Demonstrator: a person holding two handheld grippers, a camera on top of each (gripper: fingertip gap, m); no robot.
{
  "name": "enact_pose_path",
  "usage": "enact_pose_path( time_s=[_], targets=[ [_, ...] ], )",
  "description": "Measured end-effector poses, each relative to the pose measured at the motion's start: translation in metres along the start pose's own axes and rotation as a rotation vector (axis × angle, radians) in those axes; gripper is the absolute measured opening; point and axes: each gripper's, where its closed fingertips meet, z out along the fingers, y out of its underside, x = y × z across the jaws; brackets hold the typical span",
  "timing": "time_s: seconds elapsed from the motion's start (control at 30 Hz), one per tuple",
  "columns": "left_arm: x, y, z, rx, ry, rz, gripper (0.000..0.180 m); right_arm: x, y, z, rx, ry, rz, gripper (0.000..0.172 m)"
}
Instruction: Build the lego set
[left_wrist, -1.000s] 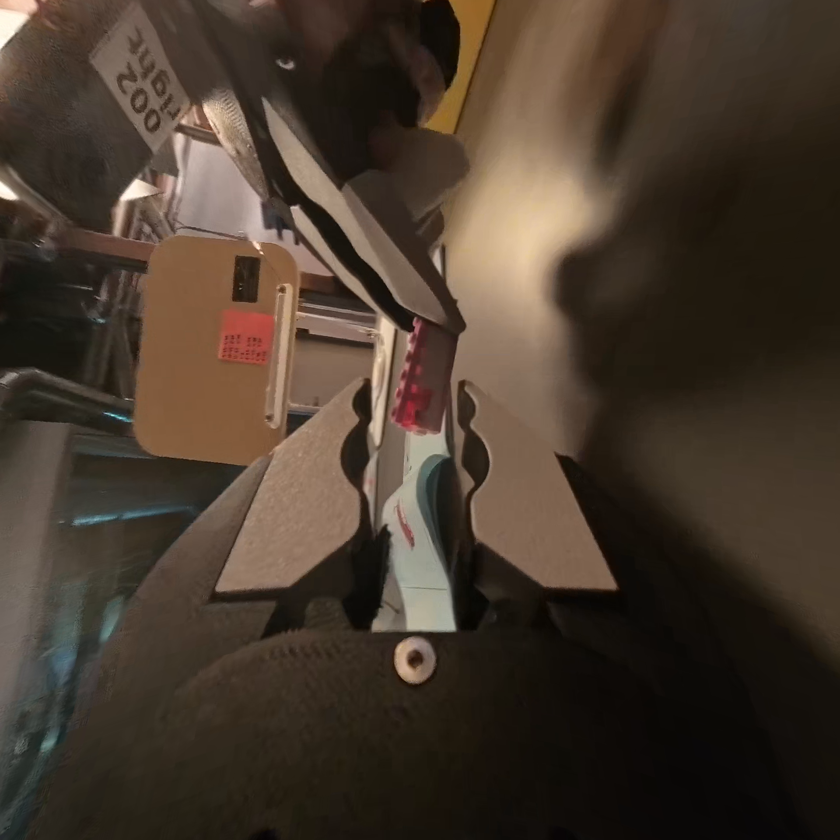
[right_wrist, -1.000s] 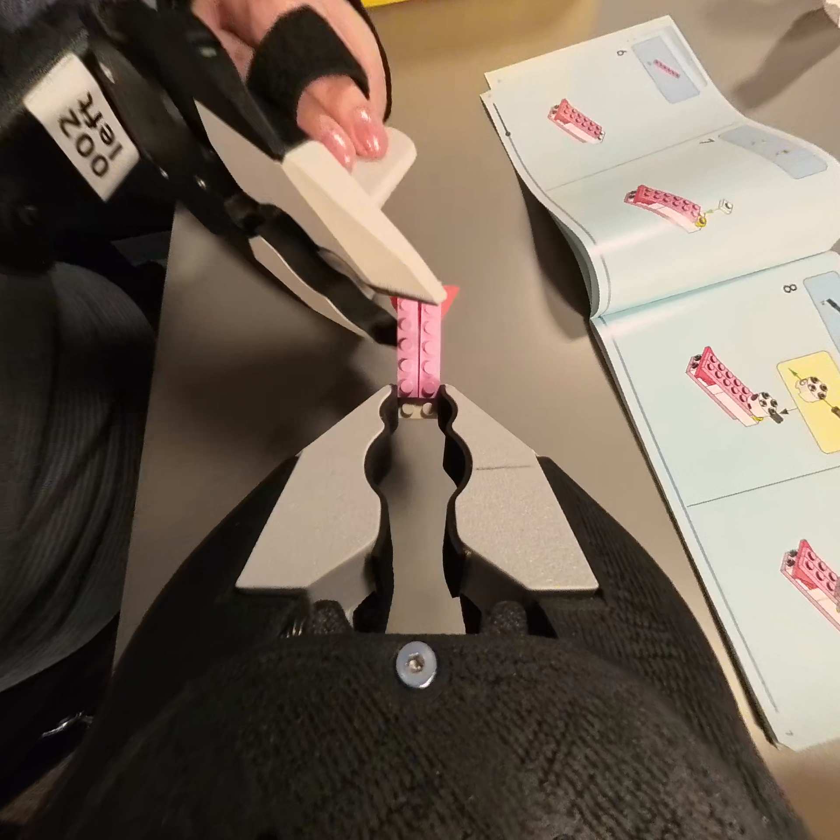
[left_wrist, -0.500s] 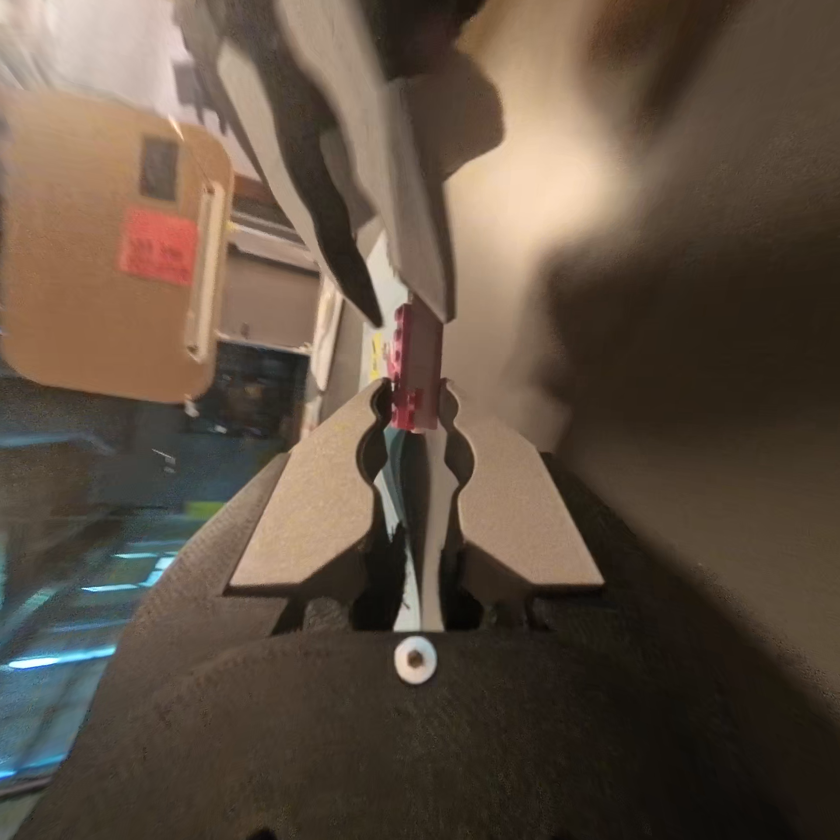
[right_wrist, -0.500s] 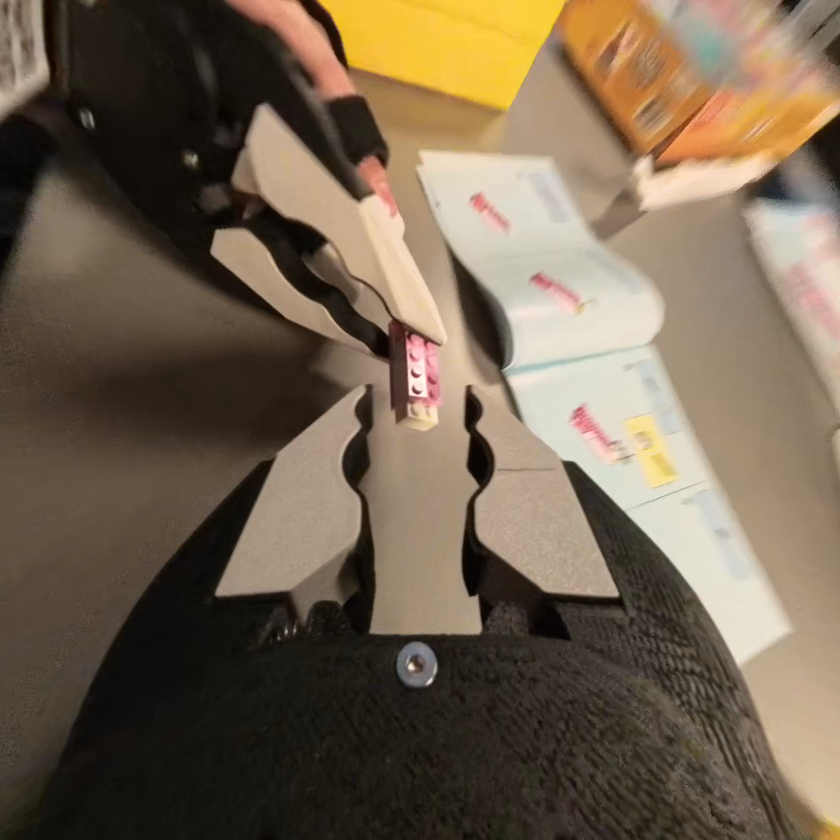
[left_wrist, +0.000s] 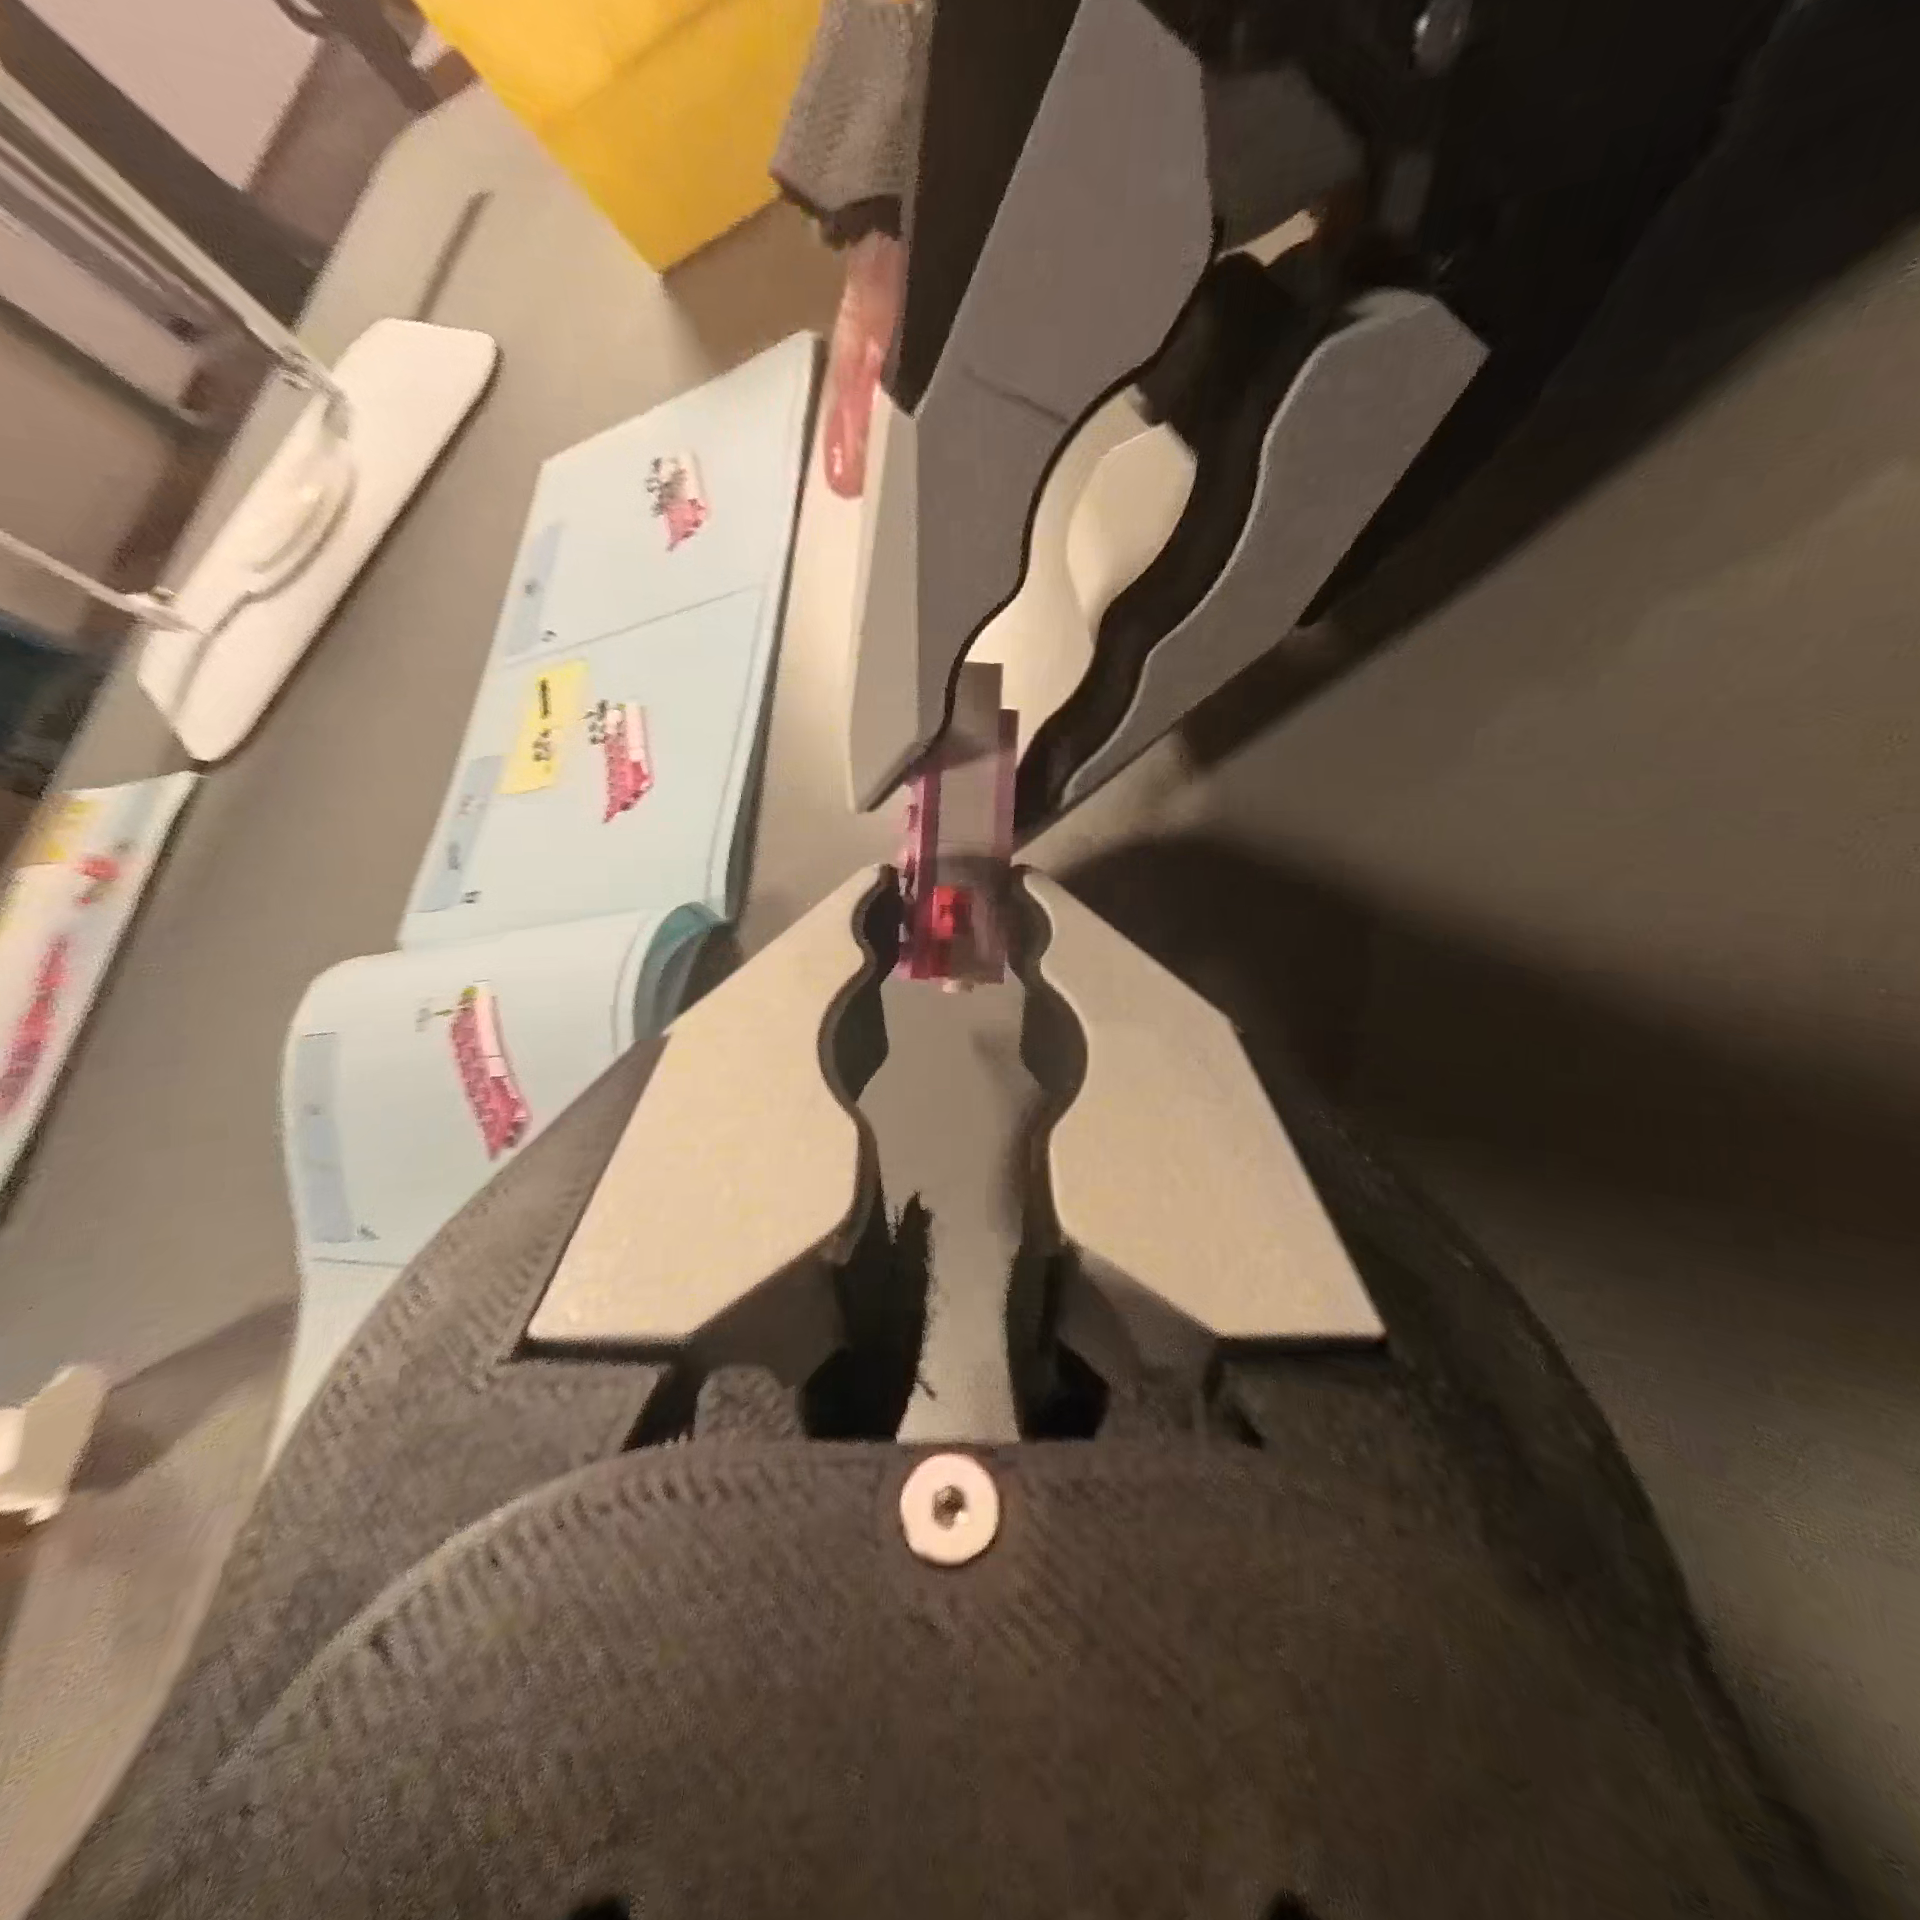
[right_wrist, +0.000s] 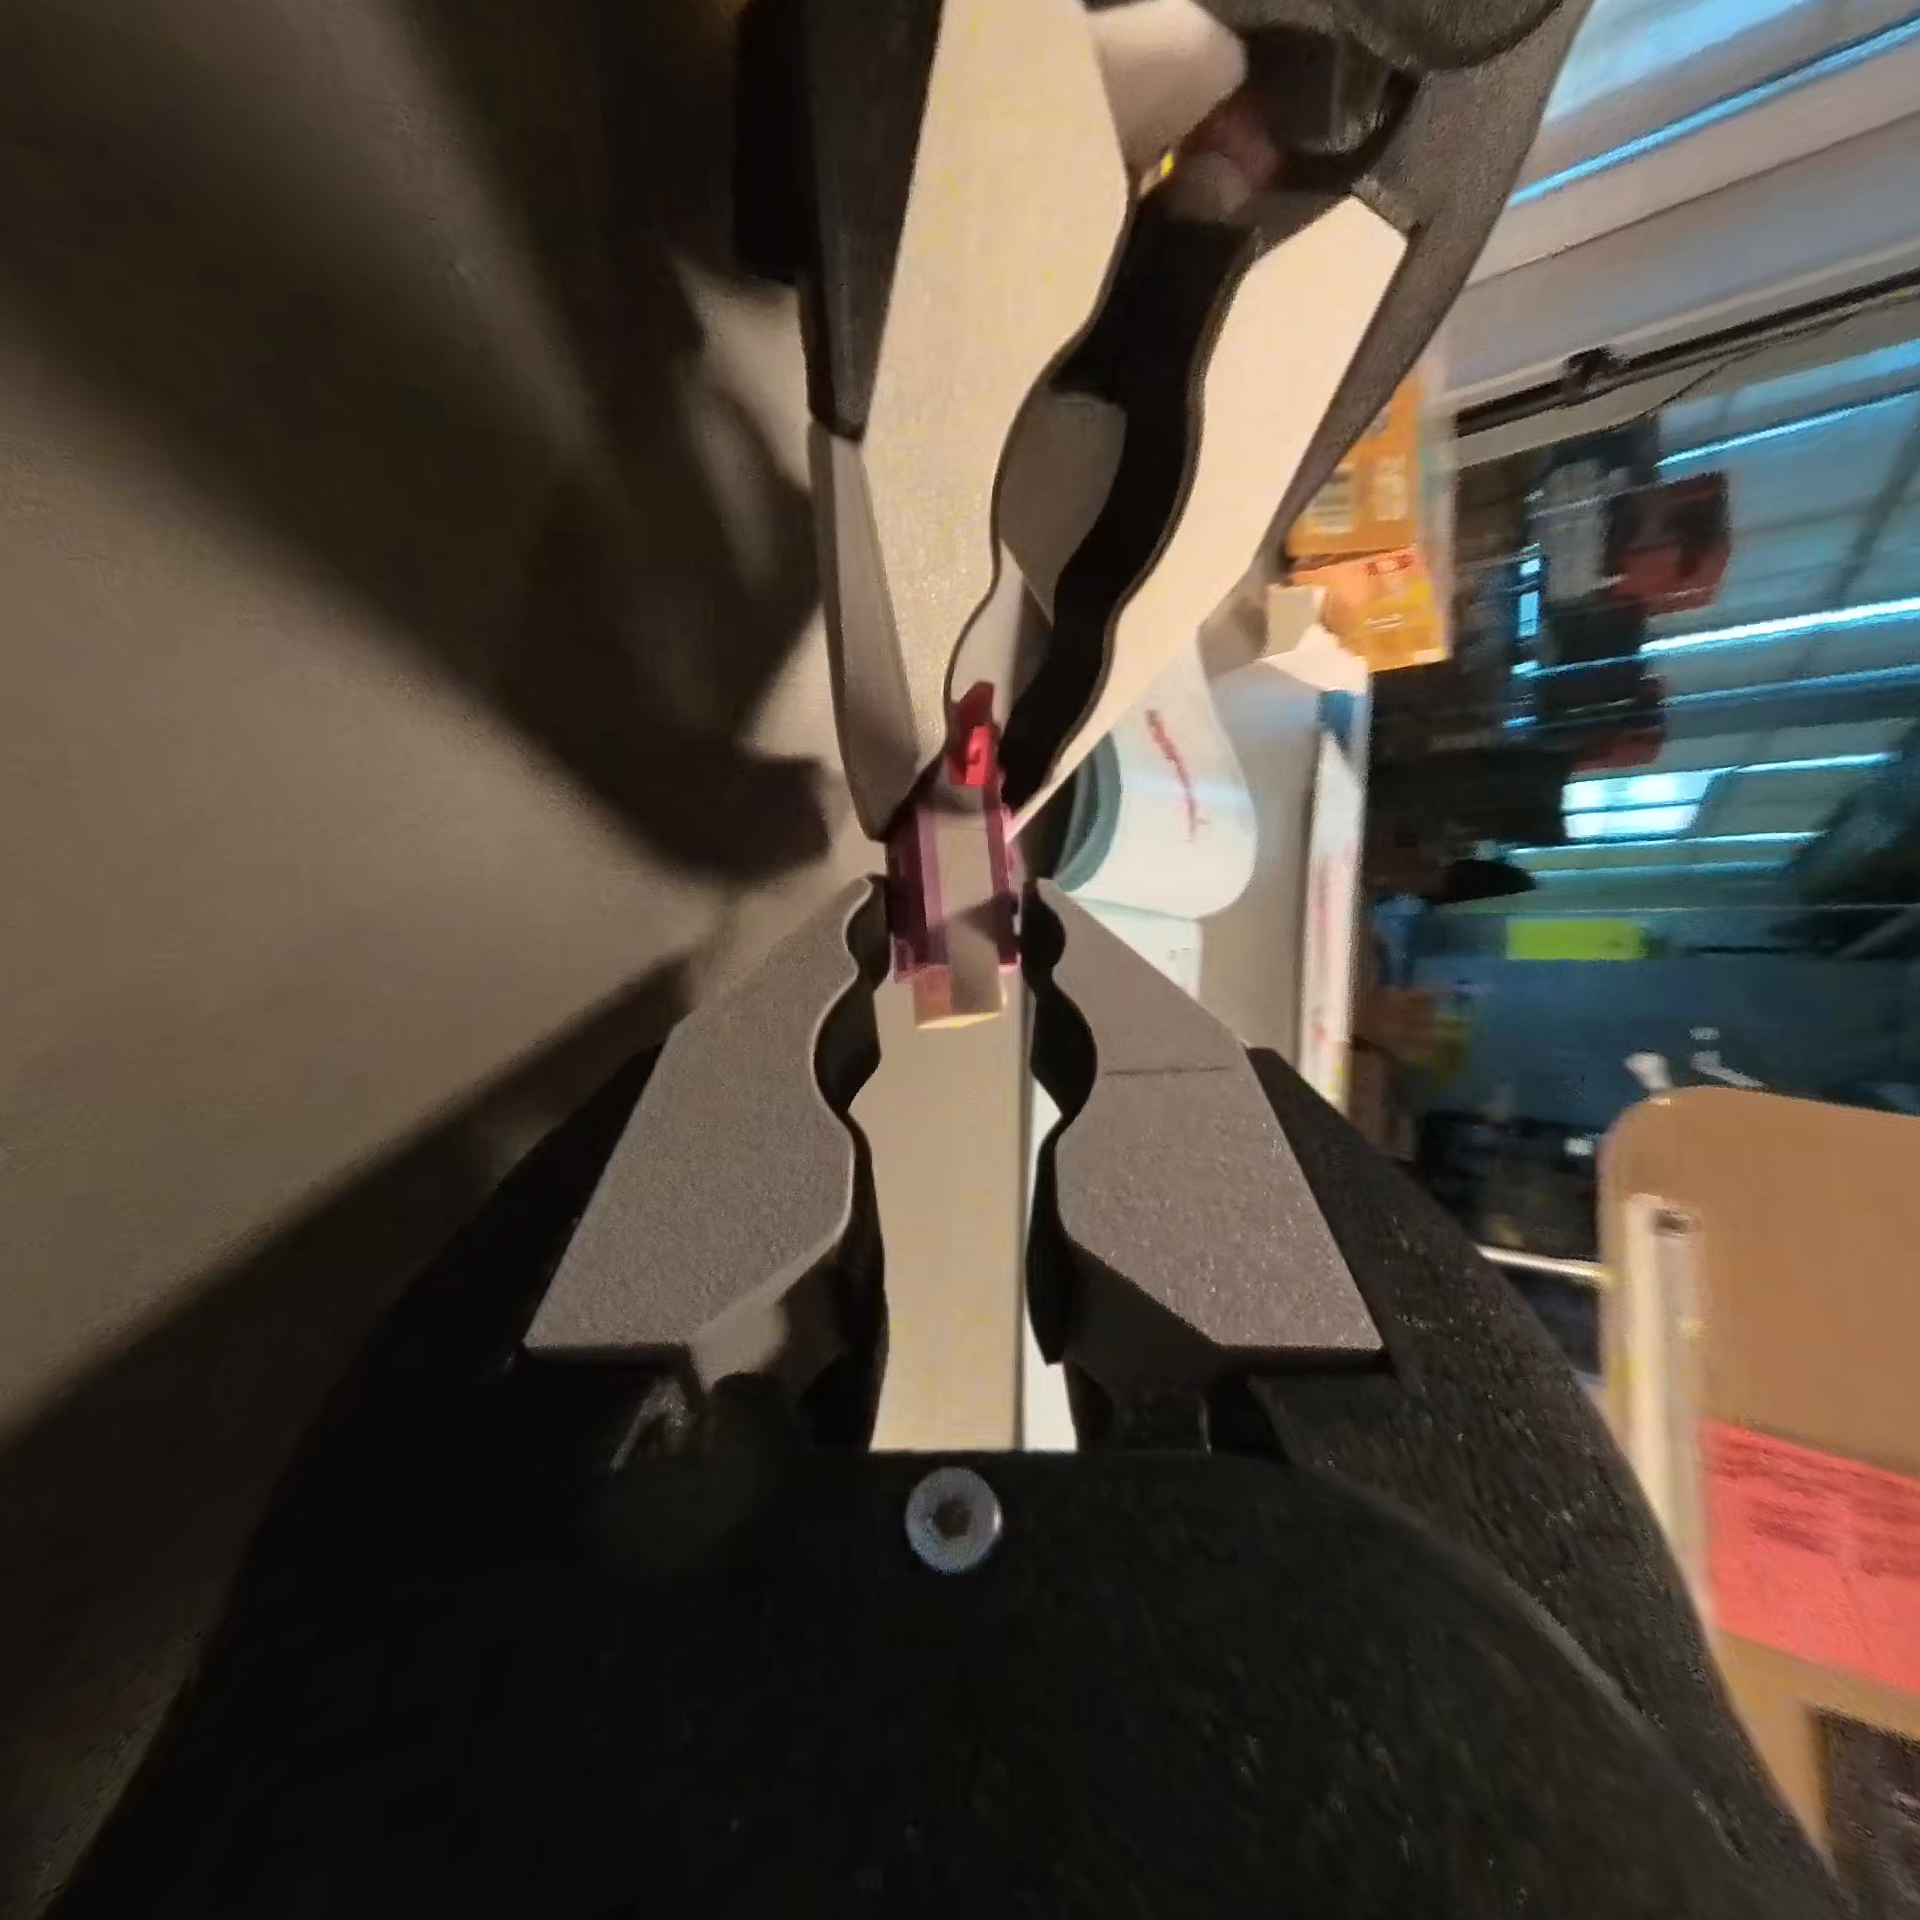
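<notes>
A small pink brick assembly (left_wrist: 961, 831), with a red piece at one end and a tan piece at the other, hangs in the air between my two grippers. My left gripper (left_wrist: 956, 894) is shut on its red end, with both pads against the sides. In the right wrist view my right gripper (right_wrist: 951, 899) is shut on the assembly (right_wrist: 951, 904) near the tan end, which sticks out toward the camera. The two grippers meet tip to tip: the right gripper (left_wrist: 966, 800) shows above in the left wrist view, and the left gripper (right_wrist: 951, 816) above in the right wrist view.
An open pale blue instruction booklet (left_wrist: 623, 623) lies on the grey table (left_wrist: 1558, 831) to the left. A yellow box (left_wrist: 665, 114) and a white flat stand (left_wrist: 312, 540) sit farther back. A cardboard box with a red sticker (right_wrist: 1766, 1455) is at the right. Only a small space, under 4 cm, lies between the two pairs of fingers.
My left gripper closed on the red end. My right gripper let go of the tan end, opened wide, turned and closed again on the assembly. Both grippers rolled and swung.
</notes>
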Motion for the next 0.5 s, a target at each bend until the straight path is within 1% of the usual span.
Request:
enact_pose_path(
  time_s=[0.13, 0.23, 0.3, 0.33, 0.4, 0.43, 0.5],
  targets=[
    [0.009, 0.004, 0.001, -0.029, 0.098, -0.04, 0.02, -0.011, 0.0, 0.0, 0.001, -0.13, 0.115, 0.022],
    [0.012, 0.002, 0.0, -0.012, 0.131, -0.071, 0.02, -0.014, -0.001, -0.002, 0.012, -0.189, 0.181, 0.021],
    [0.012, -0.001, 0.001, 0.008, 0.121, -0.103, 0.02, -0.014, 0.001, -0.002, 0.012, -0.202, 0.206, 0.021],
    [0.01, -0.001, 0.002, 0.019, 0.096, -0.098, 0.021, -0.014, 0.001, -0.002, 0.015, -0.204, 0.219, 0.021],
    [0.009, 0.0, 0.002, 0.012, 0.037, -0.008, 0.04, -0.014, 0.002, -0.002, 0.02, -0.205, 0.242, 0.021],
    [0.01, -0.001, 0.001, 0.014, 0.024, 0.033, 0.037, -0.014, 0.002, -0.002, 0.022, -0.202, 0.244, 0.022],
    [0.01, -0.001, 0.003, 0.0, -0.002, 0.073, 0.027, -0.014, 0.001, -0.002, 0.023, -0.203, 0.256, 0.022]
  ],
)
